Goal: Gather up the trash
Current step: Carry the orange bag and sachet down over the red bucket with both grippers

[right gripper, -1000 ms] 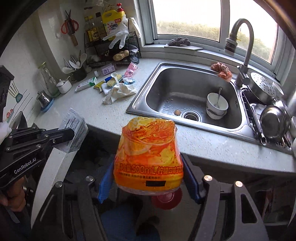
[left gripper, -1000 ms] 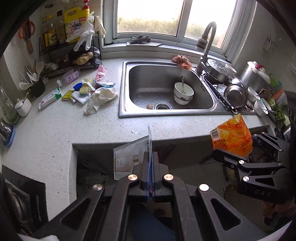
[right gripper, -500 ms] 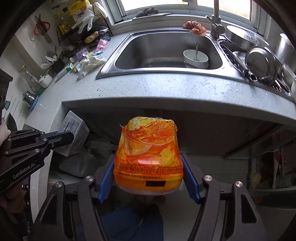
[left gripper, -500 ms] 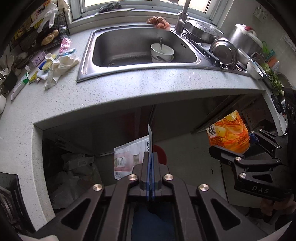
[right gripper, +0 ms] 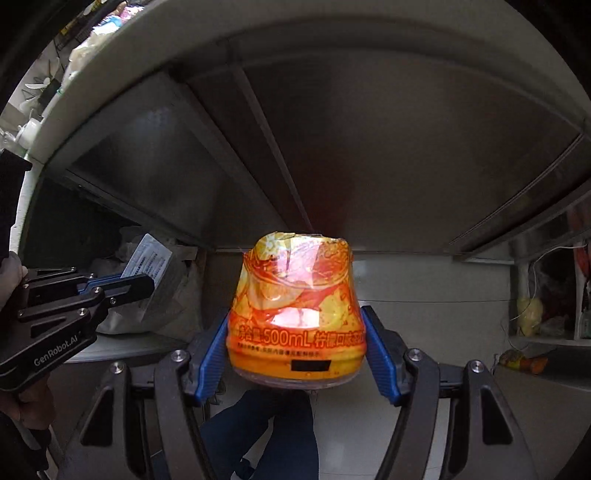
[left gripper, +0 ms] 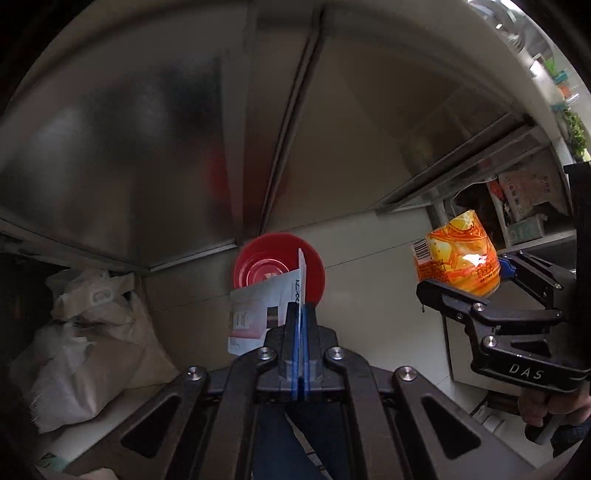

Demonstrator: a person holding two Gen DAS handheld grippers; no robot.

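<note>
My left gripper (left gripper: 300, 314) is shut on a flat white paper packet (left gripper: 258, 306), held edge-on in front of a red round bin (left gripper: 269, 266) on the floor below the counter. The left gripper also shows in the right wrist view (right gripper: 142, 284) with the packet (right gripper: 147, 262). My right gripper (right gripper: 295, 332) is shut on a crushed orange drink bottle (right gripper: 295, 295) labelled 500mL. In the left wrist view the bottle (left gripper: 458, 258) and right gripper (left gripper: 476, 291) are to the right of the bin.
Metal cabinet doors (left gripper: 147, 129) fill the background under the counter edge (right gripper: 147, 33). A white filled bag (left gripper: 85, 343) lies at the left on the floor. Open shelves with packages (left gripper: 528, 199) stand at the right.
Both grippers have dropped and tilted down from the counter and sink to the space below it. The red bin is now in front of the left gripper. Both holds are unchanged.
</note>
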